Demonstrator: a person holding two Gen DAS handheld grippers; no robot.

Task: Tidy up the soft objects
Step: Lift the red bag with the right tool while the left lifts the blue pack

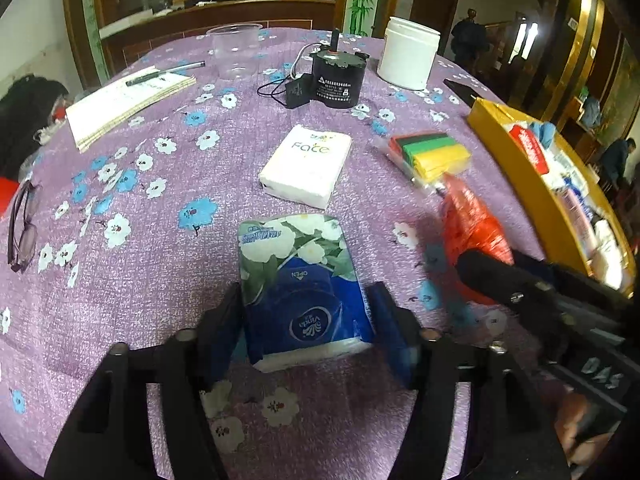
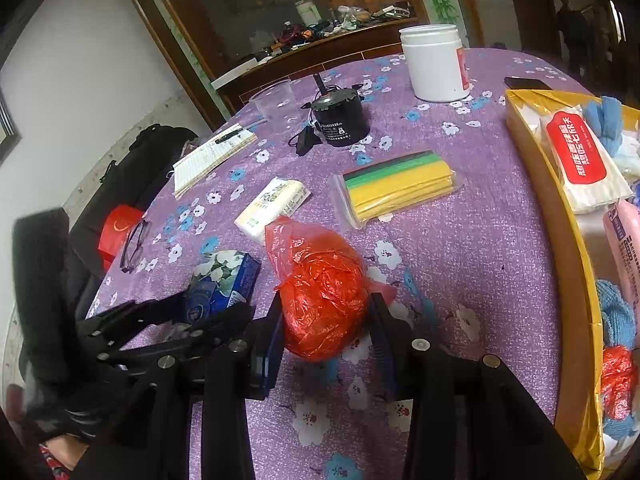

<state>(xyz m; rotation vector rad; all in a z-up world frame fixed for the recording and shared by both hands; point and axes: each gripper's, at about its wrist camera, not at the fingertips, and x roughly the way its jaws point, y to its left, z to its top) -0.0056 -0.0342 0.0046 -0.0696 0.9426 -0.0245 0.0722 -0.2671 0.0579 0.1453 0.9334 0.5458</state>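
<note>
**A:** The left gripper (image 1: pixel 306 320) has its jaws on either side of the blue tissue pack (image 1: pixel 304 280), pressed against its sides, low on the purple floral tablecloth (image 1: pixel 160 240).

**B:** And the right gripper (image 2: pixel 326 320) is clamped on the crumpled red plastic bag (image 2: pixel 320 288), which sits at about three o'clock from the tissue pack.

**A:** The yellow box (image 2: pixel 568 280) lies at the table's three o'clock edge. It holds a white wipes pack with a red label (image 2: pixel 576 156), a pink pack (image 2: pixel 624 248), blue cloths (image 2: pixel 616 316) and another red bag (image 2: pixel 618 380) (quite a crowd in there).

**B:** Outside it, at twelve o'clock from the tissue pack, lies a white "Face" tissue pack (image 1: pixel 306 166). The bagged coloured sponges (image 1: pixel 430 154) are near it, at its three o'clock.

**A:** The clear plastic cup (image 1: pixel 236 50) looks empty, and the white jar (image 1: pixel 408 52) stands closed at one o'clock.
</note>
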